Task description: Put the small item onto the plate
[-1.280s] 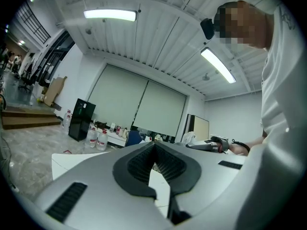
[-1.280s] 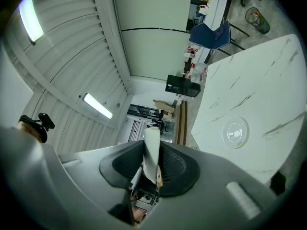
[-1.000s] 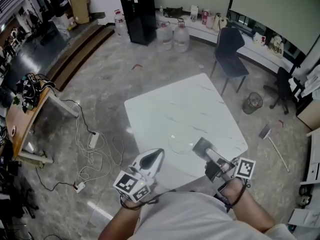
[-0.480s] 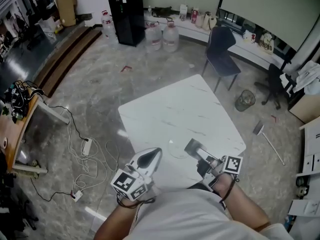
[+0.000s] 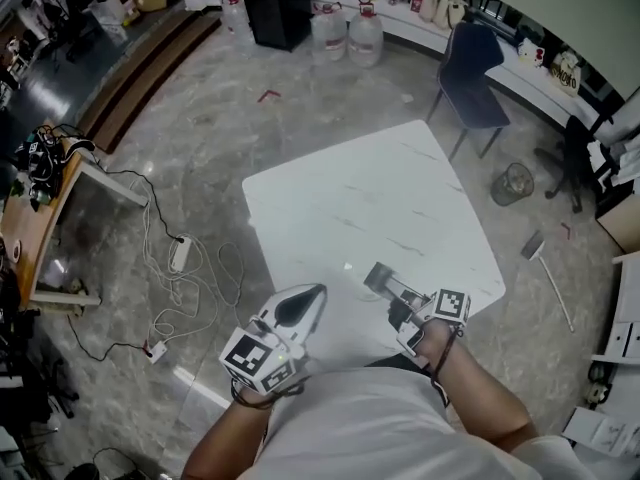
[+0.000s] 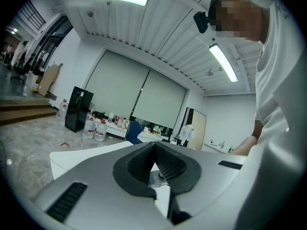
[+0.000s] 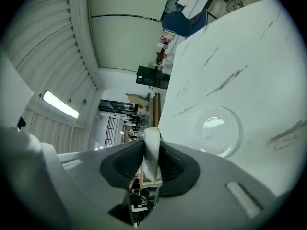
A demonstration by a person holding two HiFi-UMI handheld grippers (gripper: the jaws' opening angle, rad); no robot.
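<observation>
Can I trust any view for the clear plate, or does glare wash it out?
Head view: the plate almost vanishes on the white table, just a faint glint. Right gripper view: fisheye-curved but sharp, rim and highlights plain beyond the right tongs.

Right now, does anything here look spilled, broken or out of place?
Nothing on the white marble-look table stands out: the clear glass plate lies flat and empty, with no spill or crack visible. Only the floor looks untidy, where a white power strip with trailing cables sprawls to the left of the table.
</observation>
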